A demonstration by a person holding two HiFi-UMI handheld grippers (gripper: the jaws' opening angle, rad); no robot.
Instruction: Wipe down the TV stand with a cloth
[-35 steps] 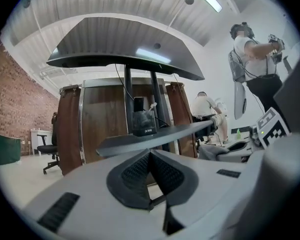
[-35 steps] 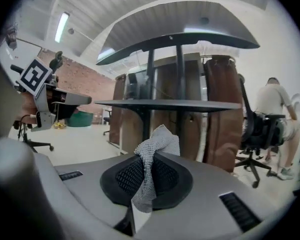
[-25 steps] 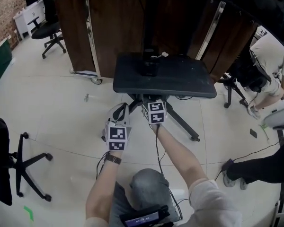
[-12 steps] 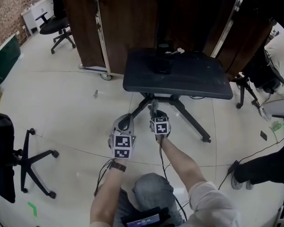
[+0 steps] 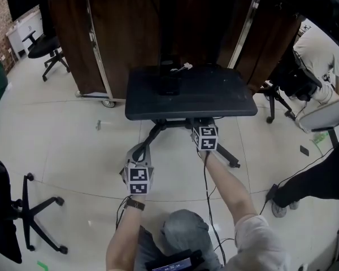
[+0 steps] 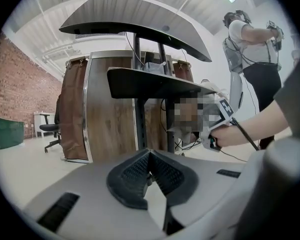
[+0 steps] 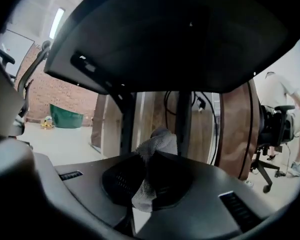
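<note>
1. Right gripper (image 7: 147, 176): jaws clenched on a grey cloth (image 7: 157, 141). The cloth bunches up beyond the jaw tips and a tail hangs below them. In the head view this gripper (image 5: 203, 131) sits at the near edge of the shelf, right of centre, and points under it.
2. Left gripper (image 6: 149, 168): jaws pressed together, nothing between them. In the head view it (image 5: 139, 164) hangs low and to the near left, apart from the stand.
3. TV stand: dark flat shelf (image 5: 214, 97) on a centre post, with splayed legs (image 5: 226, 152) on the pale floor. The right gripper view looks up at the shelf underside (image 7: 190, 34).
4. On the shelf, far side: 1 small dark item (image 5: 167, 86), kind not clear.
5. Behind the stand: wooden partition (image 5: 138, 33) on castors.
6. Far left: 1 office chair (image 5: 44, 48).
7. Far right: 1 other person (image 5: 322, 55), bent over.
</note>
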